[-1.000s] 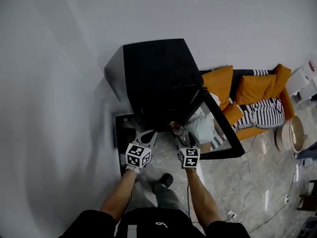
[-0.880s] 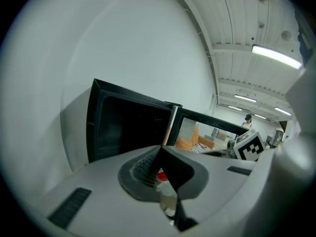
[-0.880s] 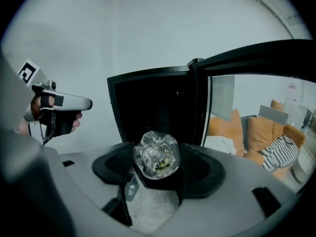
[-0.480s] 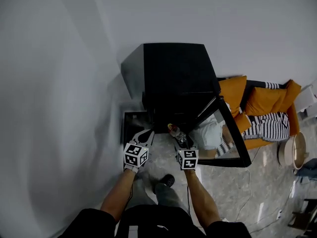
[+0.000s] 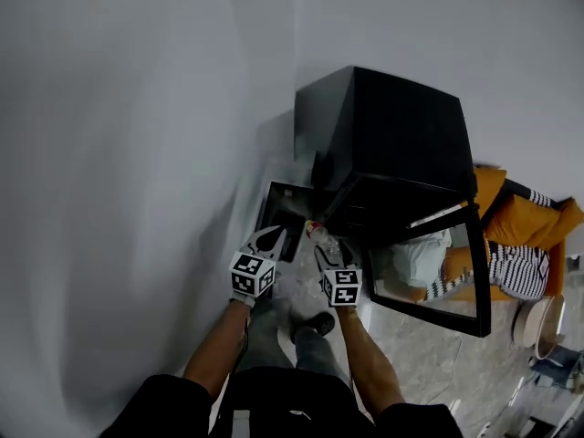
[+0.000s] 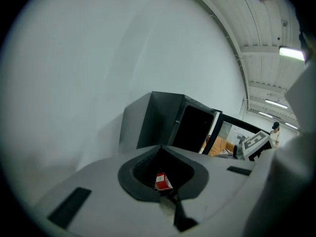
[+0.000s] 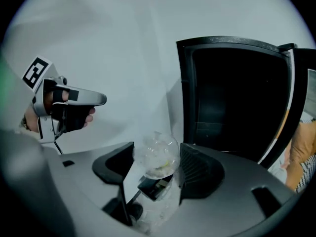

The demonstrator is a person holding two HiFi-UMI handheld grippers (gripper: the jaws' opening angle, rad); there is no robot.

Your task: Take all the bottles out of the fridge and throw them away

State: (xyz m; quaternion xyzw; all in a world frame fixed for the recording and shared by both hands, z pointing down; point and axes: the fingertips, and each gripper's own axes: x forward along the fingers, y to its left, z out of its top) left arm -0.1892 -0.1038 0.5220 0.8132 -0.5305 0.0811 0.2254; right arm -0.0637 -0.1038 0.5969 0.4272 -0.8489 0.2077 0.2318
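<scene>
1. Right gripper (image 7: 157, 148): the jaws stand wide and are clamped on a clear plastic bottle (image 7: 158, 161). The ribbed pad (image 7: 196, 168) on the fridge side presses against the bottle wall, and the opposite jaw bears on its other flank. The bottle lies along the jaws with its rounded end pointing away from you. In the head view the right gripper (image 5: 330, 250) carries the bottle (image 5: 325, 241) outside the fridge (image 5: 392, 135), just in front of its open front and clear of the interior.

2. Left gripper (image 6: 160, 147): the jaw tips meet, so the jaws are closed. A small red-and-white object (image 6: 162, 181) shows in the dark hollow behind the tips. You cannot tell what it is or whether the jaws press on it. In the head view the left gripper (image 5: 273, 234) is beside the right one, on the side away from the fridge door (image 5: 481, 281).

3. Fridge: a black cabinet standing against the white wall (image 5: 137, 153). Its glass door is swung fully open, away from the wall. The right gripper view shows the fridge (image 7: 237, 98) compartment as dark; its contents cannot be made out.

4. Dark rectangular container (image 5: 285, 210): it sits on the floor (image 5: 411, 359) against the wall, just beside the fridge on the side opposite the door. The left gripper tips hang at its near edge.

5. Beyond the fridge door stands an orange sofa (image 5: 531, 219) with a striped cushion (image 5: 516, 272).
</scene>
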